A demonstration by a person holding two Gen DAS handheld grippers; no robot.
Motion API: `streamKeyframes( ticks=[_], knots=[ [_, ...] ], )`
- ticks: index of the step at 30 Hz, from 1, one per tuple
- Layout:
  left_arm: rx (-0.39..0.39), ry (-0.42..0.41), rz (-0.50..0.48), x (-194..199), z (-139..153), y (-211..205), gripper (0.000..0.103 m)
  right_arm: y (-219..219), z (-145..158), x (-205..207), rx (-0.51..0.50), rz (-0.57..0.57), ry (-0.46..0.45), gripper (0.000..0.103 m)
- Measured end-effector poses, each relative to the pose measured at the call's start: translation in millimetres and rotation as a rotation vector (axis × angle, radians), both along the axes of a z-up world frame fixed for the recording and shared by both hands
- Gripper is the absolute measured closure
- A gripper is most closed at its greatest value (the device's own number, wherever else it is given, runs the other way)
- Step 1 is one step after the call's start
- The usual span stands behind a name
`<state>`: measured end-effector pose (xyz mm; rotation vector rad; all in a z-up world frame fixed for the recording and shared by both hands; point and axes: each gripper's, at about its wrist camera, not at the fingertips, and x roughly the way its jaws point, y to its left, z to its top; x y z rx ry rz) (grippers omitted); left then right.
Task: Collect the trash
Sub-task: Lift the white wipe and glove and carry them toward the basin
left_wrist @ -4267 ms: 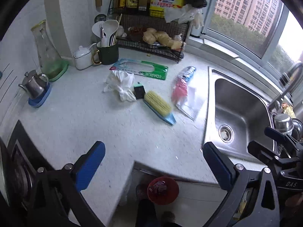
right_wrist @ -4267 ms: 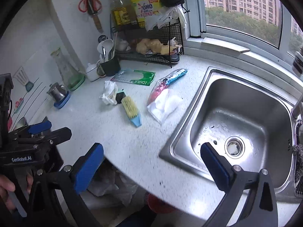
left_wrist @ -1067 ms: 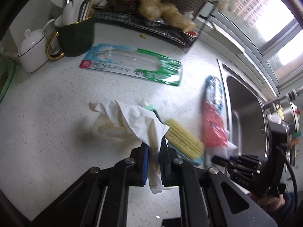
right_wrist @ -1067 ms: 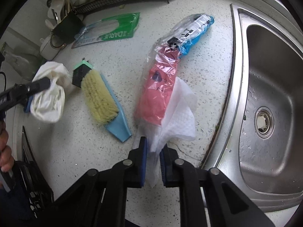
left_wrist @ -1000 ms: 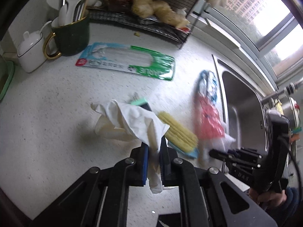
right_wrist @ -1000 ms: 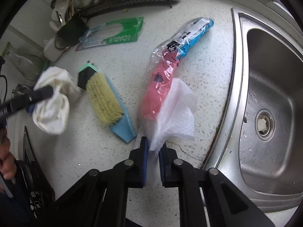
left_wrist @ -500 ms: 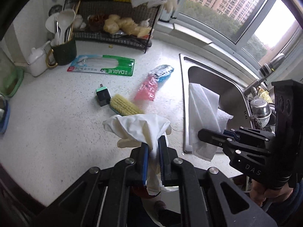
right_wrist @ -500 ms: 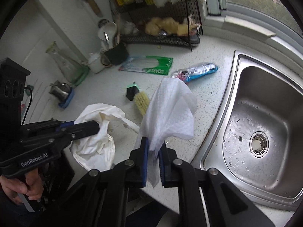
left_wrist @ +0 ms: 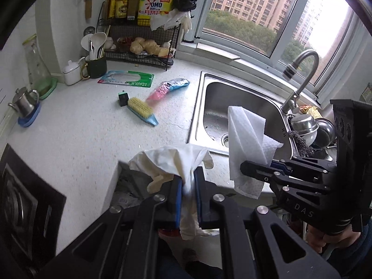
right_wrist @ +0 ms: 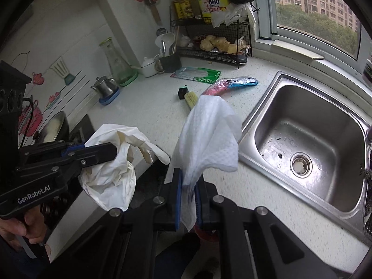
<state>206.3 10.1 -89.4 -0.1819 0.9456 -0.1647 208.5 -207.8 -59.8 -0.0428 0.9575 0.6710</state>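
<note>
While each tool (left_wrist: 187,186) (right_wrist: 188,194) pinches trash, one brush (left_wrist: 141,111) lies.

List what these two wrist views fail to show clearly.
- Red bin, left wrist view: mostly hidden behind the left gripper and crumpled glove.
- Scrub brush, right wrist view: partly covered by the paper towel.
- Pink-and-blue packet: print too small.

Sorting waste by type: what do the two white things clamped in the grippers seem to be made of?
Left gripper: crumpled cream-white disposable glove, apparently thin latex or plastic film; smooth sheen, finger shapes visible. Right gripper: white embossed paper towel, probably tissue paper; matte, with a dimpled texture.
</note>
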Motion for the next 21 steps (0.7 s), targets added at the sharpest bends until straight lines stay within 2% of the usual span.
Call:
streamKeyframes(
  ticks=[5, 10, 14, 21],
  knots=[
    [0.021, 0.017, 0.019, -39, -5, -20, 0.095, -13, -1, -27, -0.001, 0.004, 0.010, 0.094],
    [0.028, 0.061, 0.055, -65, -24, -27, 0.095, -20, -12, -48, -0.037, -0.019, 0.015, 0.094],
    [0.028, 0.115, 0.061, -72, -50, -30, 0.095, -20, -29, -57, -0.067, -0.042, 0.036, 0.094],
    [0.046, 0.221, 0.054, -79, -98, -31, 0.095, -13, -73, -58, -0.123, -0.061, 0.129, 0.094]
  ],
)
